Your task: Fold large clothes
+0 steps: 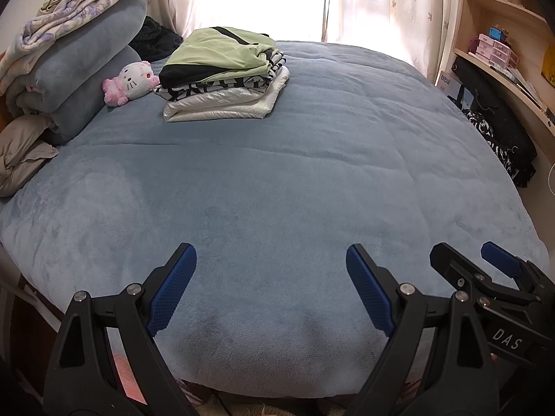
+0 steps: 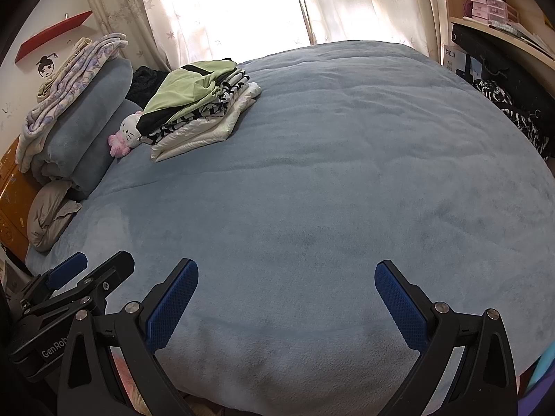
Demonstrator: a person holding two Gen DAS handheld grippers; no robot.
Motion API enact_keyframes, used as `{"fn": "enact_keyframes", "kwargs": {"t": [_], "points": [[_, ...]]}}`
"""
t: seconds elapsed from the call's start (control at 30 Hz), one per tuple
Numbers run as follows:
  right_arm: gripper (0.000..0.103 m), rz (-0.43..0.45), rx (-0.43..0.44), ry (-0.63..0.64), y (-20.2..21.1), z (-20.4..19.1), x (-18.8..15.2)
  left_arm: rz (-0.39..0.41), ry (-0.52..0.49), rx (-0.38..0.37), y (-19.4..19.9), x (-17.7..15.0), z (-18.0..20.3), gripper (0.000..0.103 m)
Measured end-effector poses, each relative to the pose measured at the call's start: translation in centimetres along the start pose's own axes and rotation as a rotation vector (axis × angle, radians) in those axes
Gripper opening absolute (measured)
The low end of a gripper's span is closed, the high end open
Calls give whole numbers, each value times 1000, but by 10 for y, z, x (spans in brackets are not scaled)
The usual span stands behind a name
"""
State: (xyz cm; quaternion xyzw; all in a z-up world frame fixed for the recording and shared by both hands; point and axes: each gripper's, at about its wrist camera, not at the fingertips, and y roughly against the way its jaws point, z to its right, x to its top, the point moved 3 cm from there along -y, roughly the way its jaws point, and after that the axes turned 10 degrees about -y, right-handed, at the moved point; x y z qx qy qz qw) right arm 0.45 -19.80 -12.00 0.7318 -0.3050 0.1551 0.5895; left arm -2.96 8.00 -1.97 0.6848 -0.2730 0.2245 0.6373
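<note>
Left gripper (image 1: 270,270) and right gripper (image 2: 286,284) jaws wide, empty, plush blue blanket (image 1: 277,173), folded stack (image 1: 222,72), perhaps satin-based.

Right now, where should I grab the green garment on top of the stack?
Probably the green garment by its near edge, at the black hem corner overhanging the stack. Come in low from the front; that corner looks free to pinch alone.

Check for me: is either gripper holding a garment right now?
No: the left gripper and the right gripper both hang open over the bare blue blanket, with nothing between their pads.
</note>
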Motion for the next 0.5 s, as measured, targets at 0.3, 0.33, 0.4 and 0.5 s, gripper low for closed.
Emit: {"fn": "enact_keyframes", "kwargs": {"t": [0.3,0.33,0.4,0.5], "points": [[103,-3,-2,-3,-2,0,-3,-5,-4,3,-2,-1,-1,87],[103,-3,-2,-4,-3,0,-3,-5,-4,3,-2,-1,0,87],[103,-5,-3,-5,-3,0,-4,-8,-5,4,-3,-2,-1,87],[103,-6,-4,-8,-3,0,-5,-13,-6,4,-4,-3,-3,87]]}}
